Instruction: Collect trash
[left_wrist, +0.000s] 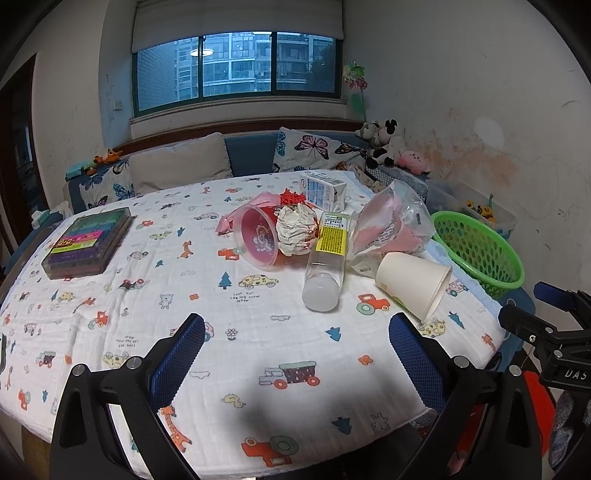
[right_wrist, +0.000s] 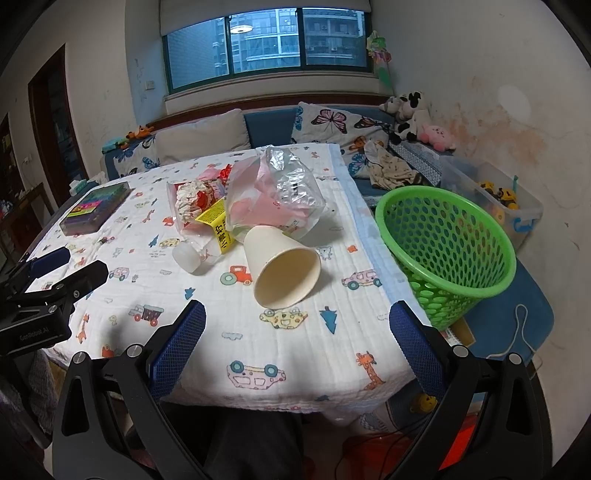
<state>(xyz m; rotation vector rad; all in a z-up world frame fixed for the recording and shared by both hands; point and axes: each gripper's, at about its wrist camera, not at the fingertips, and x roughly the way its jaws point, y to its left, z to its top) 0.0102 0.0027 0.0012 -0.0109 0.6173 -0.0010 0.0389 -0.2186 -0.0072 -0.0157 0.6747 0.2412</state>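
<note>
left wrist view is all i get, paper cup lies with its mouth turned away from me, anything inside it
Observer: No. The right wrist view looks straight into the paper cup, and it is empty. Its mouth faces the open right gripper.
Operator: and the green basket, any trash in there yet
Observer: The green basket stands off the table's right edge. The part of its inside that shows from here holds nothing.

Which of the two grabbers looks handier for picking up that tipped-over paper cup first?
Probably the right gripper: it is open, the paper cup lies straight ahead of it, and the green basket stands just to its right.
</note>
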